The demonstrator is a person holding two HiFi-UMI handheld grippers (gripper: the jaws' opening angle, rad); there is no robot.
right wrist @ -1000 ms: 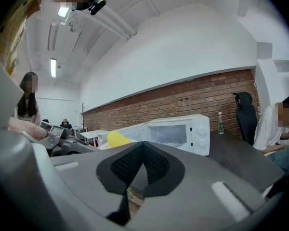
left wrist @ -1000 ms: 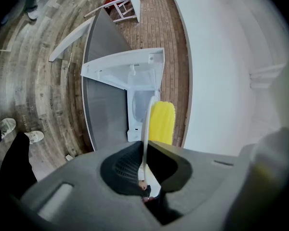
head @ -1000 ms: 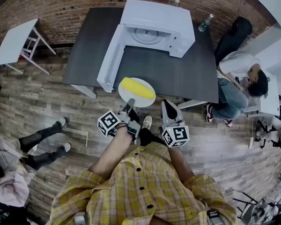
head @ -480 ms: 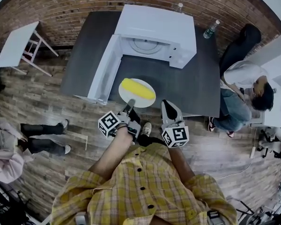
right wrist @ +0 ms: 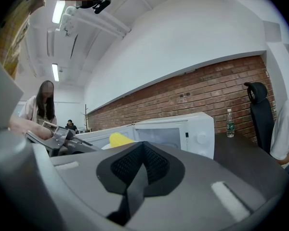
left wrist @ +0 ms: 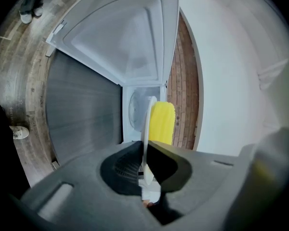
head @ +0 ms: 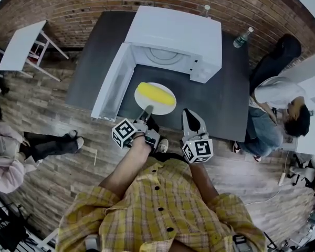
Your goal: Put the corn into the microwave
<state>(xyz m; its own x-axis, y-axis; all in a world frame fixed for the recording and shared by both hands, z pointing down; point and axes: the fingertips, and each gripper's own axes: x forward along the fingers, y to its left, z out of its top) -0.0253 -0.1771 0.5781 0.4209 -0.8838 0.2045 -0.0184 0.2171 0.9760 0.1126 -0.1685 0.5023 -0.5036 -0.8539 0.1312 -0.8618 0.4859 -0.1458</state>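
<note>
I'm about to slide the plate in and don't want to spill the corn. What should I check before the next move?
1. Microwave door open: ok, it stands swung out to the left.
2. Left gripper hold: ok, jaws shut on the rim of the plate.
3. Corn seated: ok, it lies on the plate.
4. Cavity free: cannot tell, only part of the turntable shows.
5. Right gripper out of the path: ok, shut, empty, right of the plate.

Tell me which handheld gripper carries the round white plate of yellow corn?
The left gripper: its jaws pinch the rim of the round white plate bearing the yellow corn; the right gripper is shut, empty.
</note>
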